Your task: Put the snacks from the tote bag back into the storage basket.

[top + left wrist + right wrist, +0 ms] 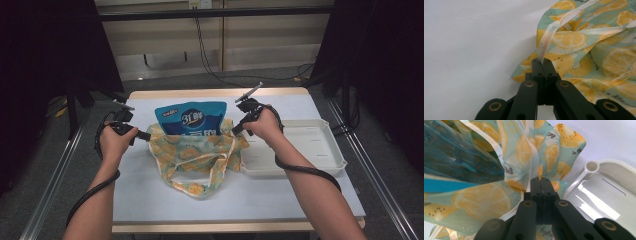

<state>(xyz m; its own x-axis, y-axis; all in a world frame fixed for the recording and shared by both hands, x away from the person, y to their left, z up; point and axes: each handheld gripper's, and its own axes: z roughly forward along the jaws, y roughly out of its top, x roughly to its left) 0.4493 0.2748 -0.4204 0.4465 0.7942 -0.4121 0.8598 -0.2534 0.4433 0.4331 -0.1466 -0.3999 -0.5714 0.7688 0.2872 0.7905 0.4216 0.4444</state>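
Note:
A lemon-print bag (200, 157) lies on the table with a blue snack pouch (191, 118) standing in its mouth. My left gripper (148, 135) pinches the bag's left rim; up close its jaws (541, 61) are shut on the pale hem of the bag (584, 50). At the bag's right rim my right gripper (235, 131) does the same, its jaws (540, 180) shut on the printed fabric (524, 150). The blue pouch (456, 162) shows through the bag's thin wall in the right gripper view.
A white plastic tray (320, 150) sits just right of the bag, its corner (599, 177) close to my right jaws. The table (150, 200) is pale blue-grey with metal rails on both sides. Cables hang at the back.

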